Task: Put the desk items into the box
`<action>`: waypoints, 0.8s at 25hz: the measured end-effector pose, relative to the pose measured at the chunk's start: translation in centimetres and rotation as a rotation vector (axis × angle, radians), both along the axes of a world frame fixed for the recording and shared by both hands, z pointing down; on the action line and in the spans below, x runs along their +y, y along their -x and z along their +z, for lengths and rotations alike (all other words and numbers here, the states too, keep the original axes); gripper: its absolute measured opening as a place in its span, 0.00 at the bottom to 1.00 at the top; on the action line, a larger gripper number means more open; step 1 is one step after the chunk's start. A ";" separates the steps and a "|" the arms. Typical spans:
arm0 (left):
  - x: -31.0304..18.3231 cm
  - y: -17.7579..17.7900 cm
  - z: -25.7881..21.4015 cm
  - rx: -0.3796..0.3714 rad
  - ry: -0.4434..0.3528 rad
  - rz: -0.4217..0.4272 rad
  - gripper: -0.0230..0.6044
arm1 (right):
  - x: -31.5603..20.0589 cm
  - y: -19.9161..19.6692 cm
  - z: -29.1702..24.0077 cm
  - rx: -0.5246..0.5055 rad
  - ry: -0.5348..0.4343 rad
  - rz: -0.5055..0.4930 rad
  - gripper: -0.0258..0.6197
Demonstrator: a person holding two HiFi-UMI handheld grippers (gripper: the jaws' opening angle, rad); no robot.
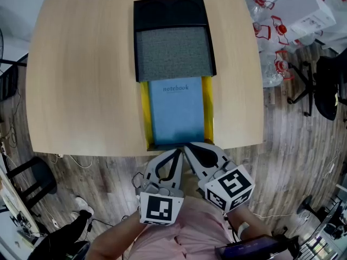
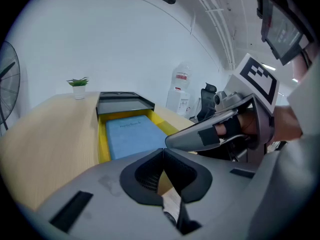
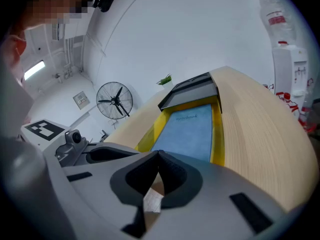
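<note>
Since both jaw pairs are pressed together on nothing, left gripper and right gripper sit idle at the table's near edge. 1 blue notebook lies inside the yellow box, its far end under a black tray. No loose items show; packing looks nearly finished.
</note>
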State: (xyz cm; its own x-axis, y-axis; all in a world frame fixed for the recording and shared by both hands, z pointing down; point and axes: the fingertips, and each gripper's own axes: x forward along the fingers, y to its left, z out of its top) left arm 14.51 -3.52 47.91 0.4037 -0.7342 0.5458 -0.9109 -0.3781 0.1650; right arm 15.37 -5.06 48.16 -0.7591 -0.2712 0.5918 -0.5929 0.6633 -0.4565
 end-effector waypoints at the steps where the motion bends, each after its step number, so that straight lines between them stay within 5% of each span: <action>1: 0.0 0.1 -0.3 -0.004 -0.006 -0.002 0.06 | -0.1 -0.1 -0.3 -0.002 -0.008 0.004 0.04; 10: -1.8 4.3 -6.7 -0.029 -0.135 -0.137 0.06 | -2.4 0.3 -6.7 -0.057 -0.165 0.062 0.04; 20: -8.3 9.4 -21.5 -0.077 -0.495 -0.245 0.06 | -8.6 1.5 -20.1 -0.115 -0.575 0.130 0.04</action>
